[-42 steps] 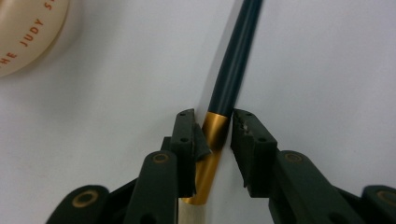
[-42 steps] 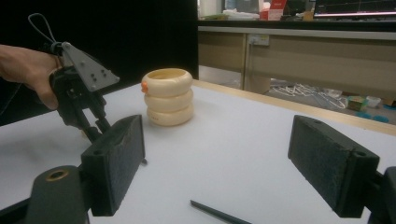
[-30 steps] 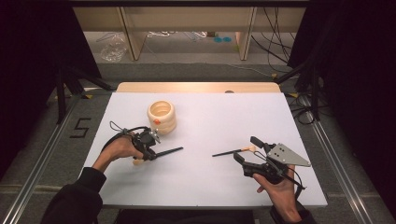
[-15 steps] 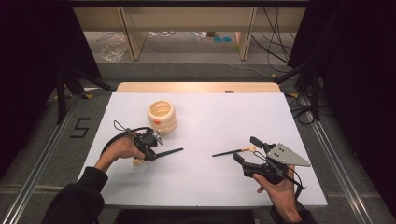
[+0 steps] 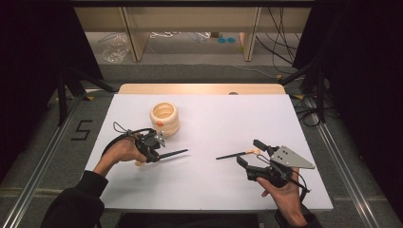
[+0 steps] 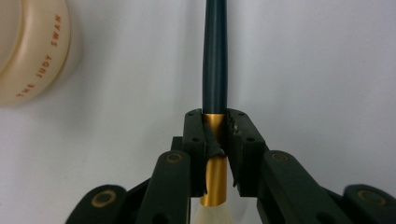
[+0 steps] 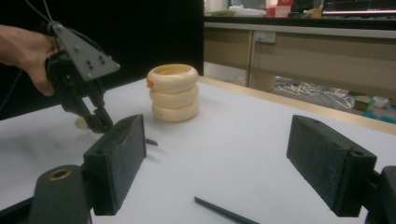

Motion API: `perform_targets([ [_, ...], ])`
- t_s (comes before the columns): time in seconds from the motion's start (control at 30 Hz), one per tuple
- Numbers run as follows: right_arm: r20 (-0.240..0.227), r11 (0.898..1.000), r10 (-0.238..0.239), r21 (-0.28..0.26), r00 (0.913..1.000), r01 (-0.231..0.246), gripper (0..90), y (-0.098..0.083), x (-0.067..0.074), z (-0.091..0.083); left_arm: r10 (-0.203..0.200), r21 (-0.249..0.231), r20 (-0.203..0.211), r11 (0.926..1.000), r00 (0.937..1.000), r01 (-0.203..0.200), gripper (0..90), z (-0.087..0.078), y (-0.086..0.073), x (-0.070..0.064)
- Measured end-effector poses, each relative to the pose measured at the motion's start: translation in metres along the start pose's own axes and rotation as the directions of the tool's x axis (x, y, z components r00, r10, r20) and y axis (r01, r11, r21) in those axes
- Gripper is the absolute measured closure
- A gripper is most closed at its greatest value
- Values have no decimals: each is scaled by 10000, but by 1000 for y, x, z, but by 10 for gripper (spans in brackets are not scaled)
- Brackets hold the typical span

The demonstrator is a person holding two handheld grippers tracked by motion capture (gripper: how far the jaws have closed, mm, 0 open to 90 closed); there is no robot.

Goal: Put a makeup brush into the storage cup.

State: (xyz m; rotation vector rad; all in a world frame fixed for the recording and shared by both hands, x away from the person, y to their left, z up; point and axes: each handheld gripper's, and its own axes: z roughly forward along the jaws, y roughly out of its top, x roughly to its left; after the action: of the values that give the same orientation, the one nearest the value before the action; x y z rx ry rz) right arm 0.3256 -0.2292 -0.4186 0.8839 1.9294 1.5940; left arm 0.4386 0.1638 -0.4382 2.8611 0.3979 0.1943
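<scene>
My left gripper (image 5: pixel 154 153) is shut on a makeup brush (image 5: pixel 173 153), its pads clamping the gold ferrule (image 6: pixel 214 135). The dark handle (image 6: pixel 215 56) points toward the table's middle and the pale bristles (image 5: pixel 139 163) stick out behind. A cream ribbed holder (image 5: pixel 165 118) stands upright just beyond this gripper (image 7: pixel 95 122). My right gripper (image 5: pixel 248 152) is open at the right front. A second dark-handled brush (image 5: pixel 235 155) lies on the white table (image 5: pixel 214 118) between its wide jaws, untouched; its handle tip (image 7: pixel 224 211) shows low between them.
The holder (image 7: pixel 173 93) has a small orange mark on its rim. A wooden strip (image 5: pixel 199 89) runs along the table's far edge. Beyond it are a shelf unit (image 5: pixel 190 28), floor cables (image 5: pixel 280 42) and a plastic bag (image 5: pixel 114 50). Metal rails (image 5: pixel 43 161) flank the table.
</scene>
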Motion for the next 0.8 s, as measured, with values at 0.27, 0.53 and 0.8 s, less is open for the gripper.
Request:
perform_targets([
  [0.27, -917, 9924, -784, 875, 9927, 865, 205, -1, 5, 9, 469, -166, -71, 9988, 9989, -470, 784, -10, 7, -15],
  [0.53, -2021, 9432, -2300, 1946, 9520, 2692, 205, 10, 15, 19, 1060, -272, -98, 9940, 9943, -1062, 783, -14, 19, -32],
  [0.8, -3038, 8878, -2763, 2827, 9118, 3632, 223, 16, 25, 35, 1504, -443, -40, 9876, 9886, -1504, 783, -19, 29, -48],
])
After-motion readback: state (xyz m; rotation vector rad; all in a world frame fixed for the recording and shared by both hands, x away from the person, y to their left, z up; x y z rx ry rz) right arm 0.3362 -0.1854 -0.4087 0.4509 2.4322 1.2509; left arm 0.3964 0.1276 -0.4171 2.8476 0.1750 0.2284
